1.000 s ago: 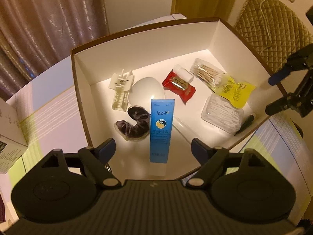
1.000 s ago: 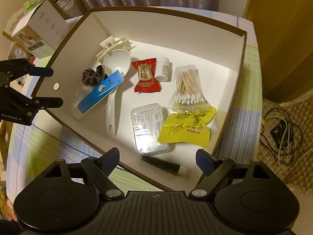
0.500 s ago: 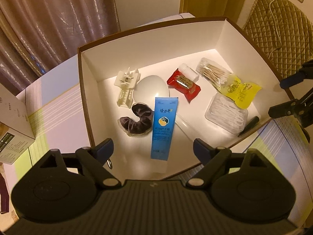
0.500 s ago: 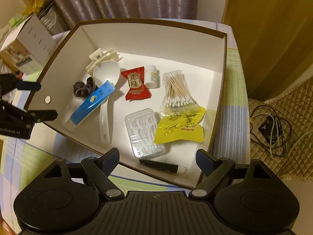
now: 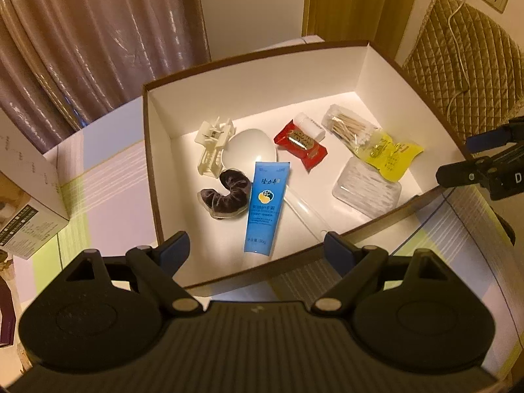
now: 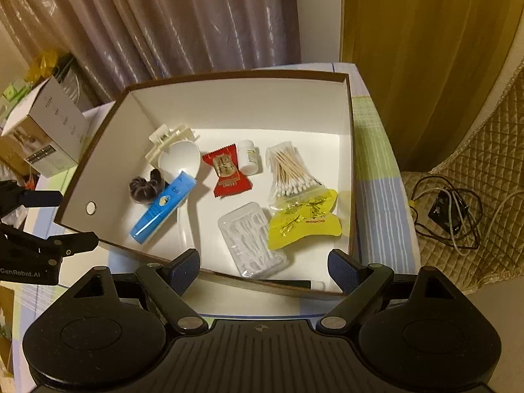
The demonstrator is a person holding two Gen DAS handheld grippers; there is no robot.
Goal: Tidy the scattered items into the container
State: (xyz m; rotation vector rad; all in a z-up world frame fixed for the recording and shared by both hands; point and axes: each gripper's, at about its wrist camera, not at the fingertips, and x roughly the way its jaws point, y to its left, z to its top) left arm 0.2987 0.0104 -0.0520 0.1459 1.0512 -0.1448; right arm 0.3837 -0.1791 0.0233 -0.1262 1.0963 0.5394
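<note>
Both tools hang above the near edges of the container, empty. Left tool (image 5: 257, 249) is spread wide with nothing between its fingers; right tool (image 6: 263, 267) likewise released, holding nothing. In the right wrist view the left tool also shows at the left edge, jaws apart, outside the box wall.

The container (image 5: 249, 75), a white-lined box with brown rim, sits on the striped surface (image 5: 108, 170). All the task items lie on its floor:
- blue tube (image 5: 267, 206), lying flat, partly over the handle of a white spoon (image 5: 252, 150)
- dark scrunchie (image 5: 226, 196) touching the tube's left side
- cream hair claw (image 5: 213, 145) against the spoon bowl's far-left side
- red sachet (image 5: 303, 142) with a small white bottle (image 5: 309, 124) just behind it
- bag of cotton swabs (image 6: 290, 172) toward the right wall
- yellow packet (image 6: 303, 219) overlapping the swab bag's near end
- clear plastic case of floss picks (image 6: 252, 240) just beside the yellow packet
- dark pen-like stick with white tip (image 6: 294, 284) along the near wall, mostly hidden by the rim

Outside the box: a cardboard carton (image 6: 46, 131) on the surface to its left, curtains (image 6: 183, 16) behind, a quilted cushion (image 5: 468, 59) and tangled cable (image 6: 448, 216) to the right.
</note>
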